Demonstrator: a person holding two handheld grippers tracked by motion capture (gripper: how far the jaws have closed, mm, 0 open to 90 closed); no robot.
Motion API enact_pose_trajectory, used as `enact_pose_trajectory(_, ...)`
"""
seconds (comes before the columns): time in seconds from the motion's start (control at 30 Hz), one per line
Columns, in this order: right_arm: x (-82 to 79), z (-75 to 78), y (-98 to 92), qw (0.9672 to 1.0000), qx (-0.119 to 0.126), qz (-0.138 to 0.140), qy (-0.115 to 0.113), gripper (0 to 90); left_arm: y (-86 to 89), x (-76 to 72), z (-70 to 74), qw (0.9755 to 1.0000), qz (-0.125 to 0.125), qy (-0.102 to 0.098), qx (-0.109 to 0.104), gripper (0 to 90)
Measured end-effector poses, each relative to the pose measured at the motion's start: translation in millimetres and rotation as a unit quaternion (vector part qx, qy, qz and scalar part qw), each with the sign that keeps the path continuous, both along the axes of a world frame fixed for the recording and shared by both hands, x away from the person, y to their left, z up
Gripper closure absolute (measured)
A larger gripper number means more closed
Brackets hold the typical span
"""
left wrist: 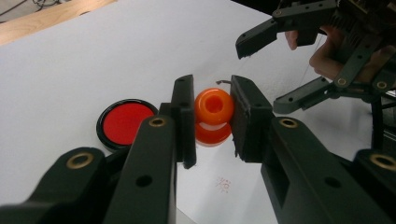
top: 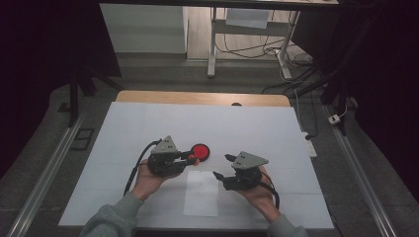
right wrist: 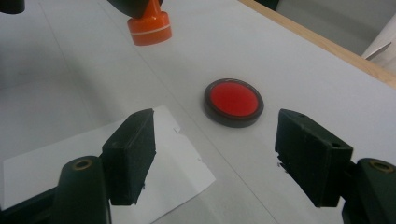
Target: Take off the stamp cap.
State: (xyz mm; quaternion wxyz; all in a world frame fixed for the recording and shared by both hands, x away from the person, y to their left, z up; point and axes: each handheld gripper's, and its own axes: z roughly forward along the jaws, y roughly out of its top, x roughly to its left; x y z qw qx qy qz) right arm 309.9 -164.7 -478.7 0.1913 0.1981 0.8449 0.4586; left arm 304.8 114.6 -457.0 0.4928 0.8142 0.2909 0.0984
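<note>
- High view: the left gripper [top: 190, 159] is seen clenched on an orange stamp [top: 192, 160], just near and left of a red ink pad [top: 200, 151] on the white table [top: 148, 123]. The right gripper [top: 221, 166] is held released, to the right of the stamp, above the far right corner of a paper slip [top: 200, 195].
- Left gripper view: the stamp [left wrist: 213, 116] is gripped between both pads, the ink pad [left wrist: 123, 121] lying to its left; the right gripper [left wrist: 275, 70] is seen spread, far right.
- Right gripper view: nothing is held between the wide jaws; the ink pad [right wrist: 233, 101] lies beyond them, the stamp [right wrist: 149, 25] far left, the paper slip [right wrist: 93, 168] near left.
</note>
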Motion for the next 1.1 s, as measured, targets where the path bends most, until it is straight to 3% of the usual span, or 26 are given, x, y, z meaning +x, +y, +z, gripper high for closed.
enact_pose_trajectory(1.1,1.0,-5.3,44.3,0.9993,0.012,0.033,0.014,30.8,-5.1,-0.4,-2.3,1.0000,-0.004,0.003,0.000,72.3)
